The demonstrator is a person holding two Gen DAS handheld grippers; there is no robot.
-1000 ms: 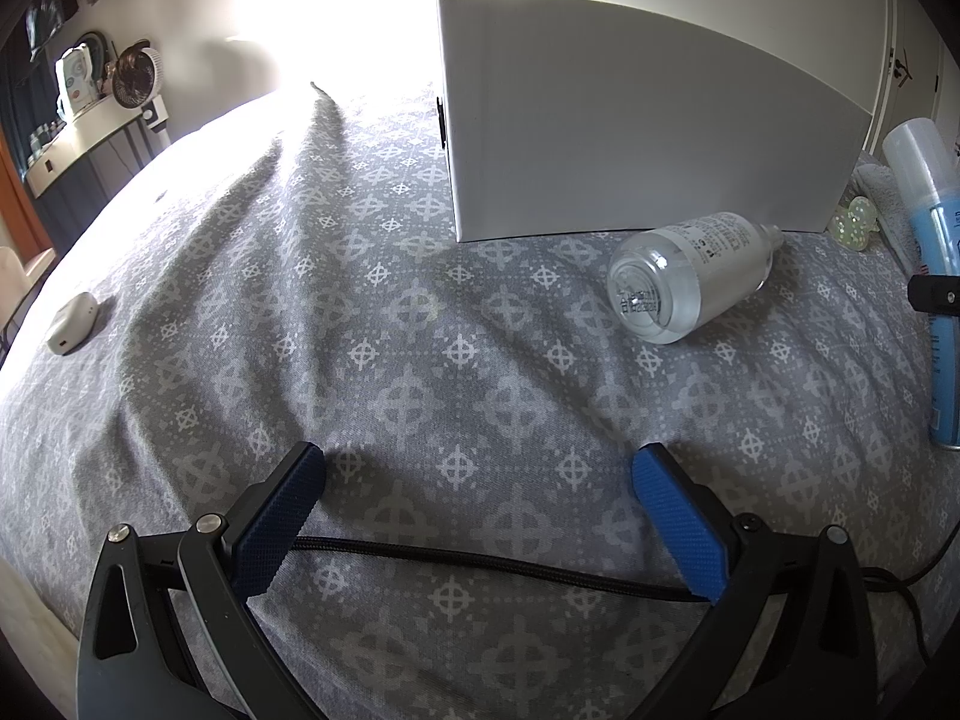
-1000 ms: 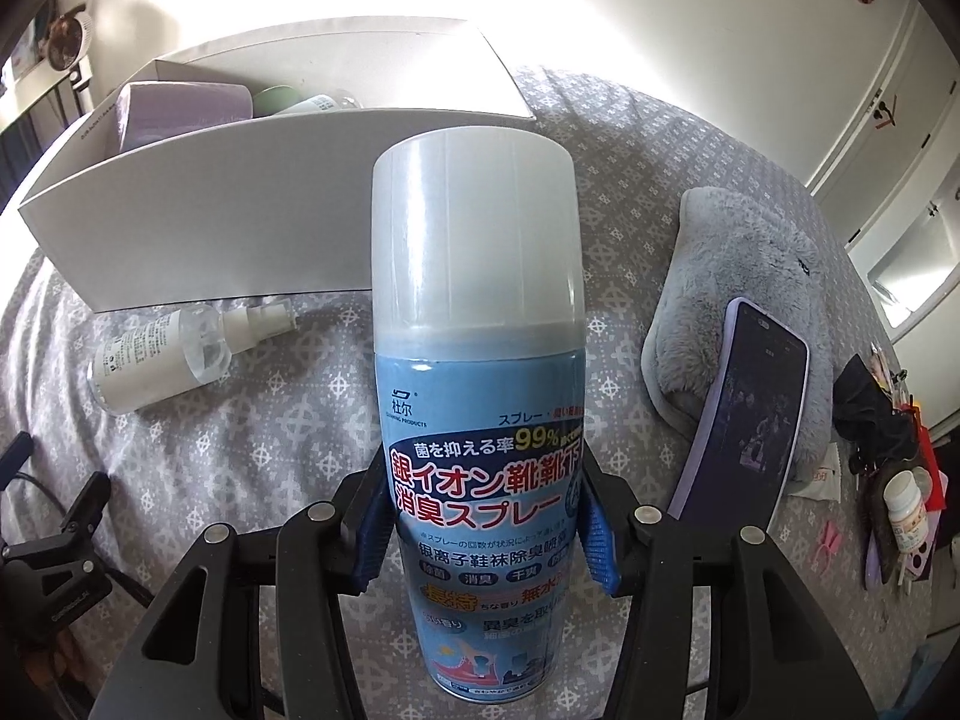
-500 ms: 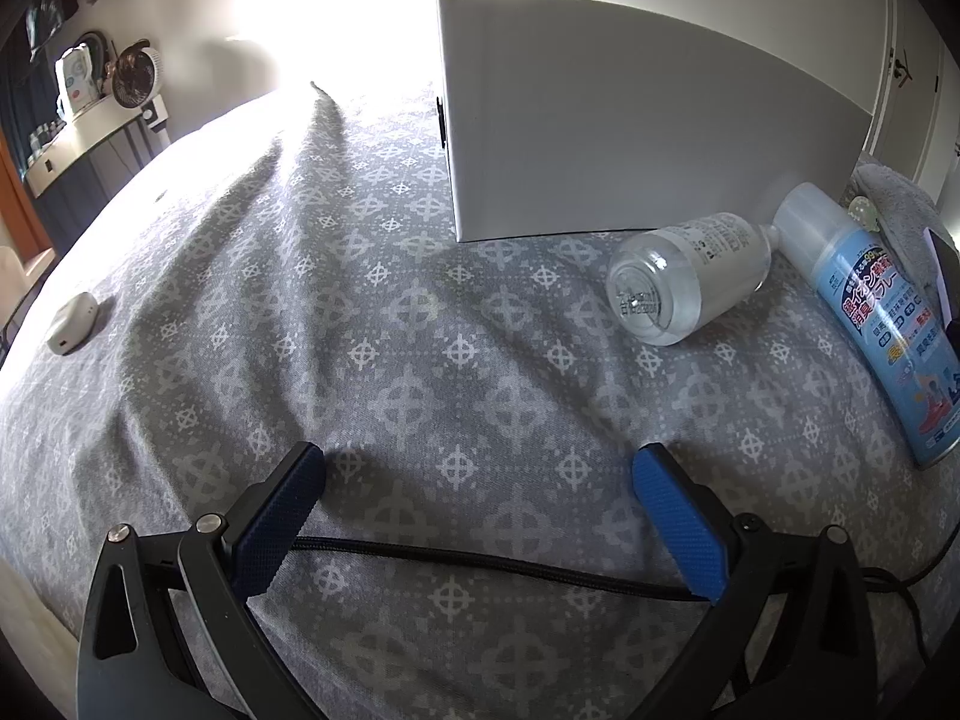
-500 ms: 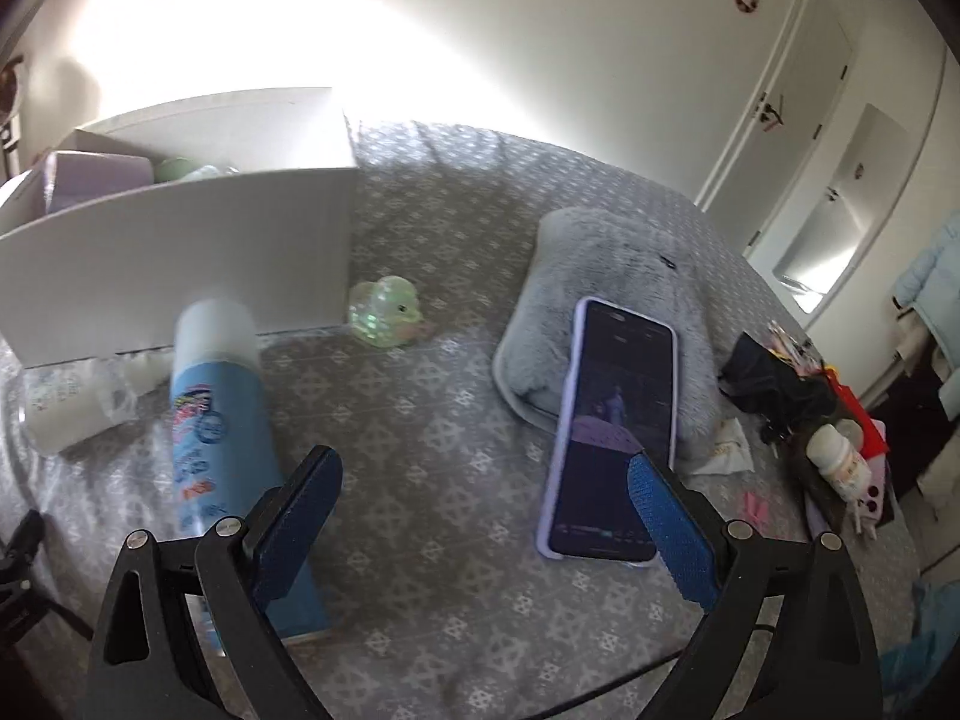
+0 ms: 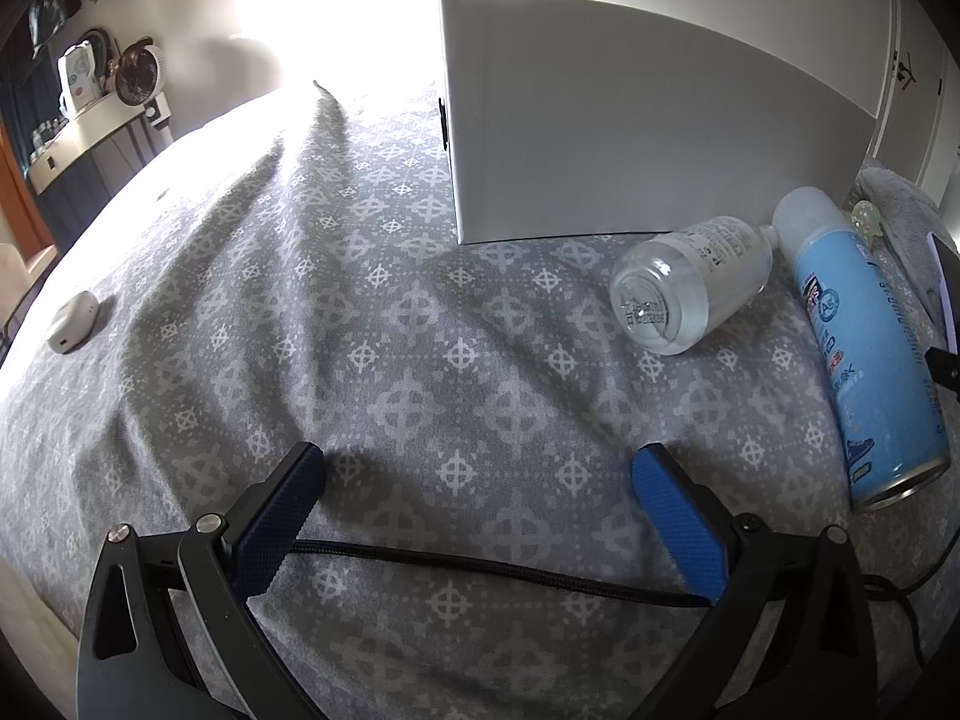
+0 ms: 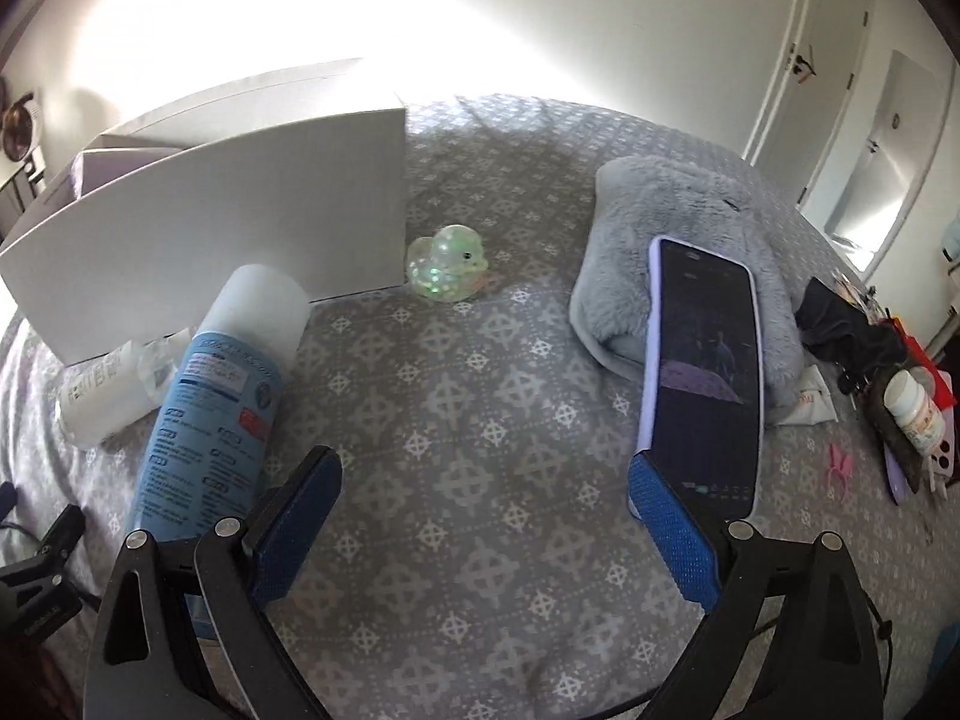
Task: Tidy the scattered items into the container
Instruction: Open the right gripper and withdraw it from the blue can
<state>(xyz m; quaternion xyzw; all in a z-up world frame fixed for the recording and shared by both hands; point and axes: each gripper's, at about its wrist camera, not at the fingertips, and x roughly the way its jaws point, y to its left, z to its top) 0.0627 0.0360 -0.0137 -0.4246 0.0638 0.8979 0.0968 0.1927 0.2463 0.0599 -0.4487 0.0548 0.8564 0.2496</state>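
Both grippers sit low over the bedspread, level, pointing fwd. Left gripper jaws wide apart, empty. Right gripper same, w/ nothing between. Spray can lies beside clear bottle, against white box. Duck toy at box corner.

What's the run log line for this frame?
left gripper open | right gripper open | spray can lying beside white box

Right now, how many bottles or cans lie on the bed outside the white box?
2: a blue spray can beside the box, and a clear bottle touching its cap end. More may be hidden behind the box.
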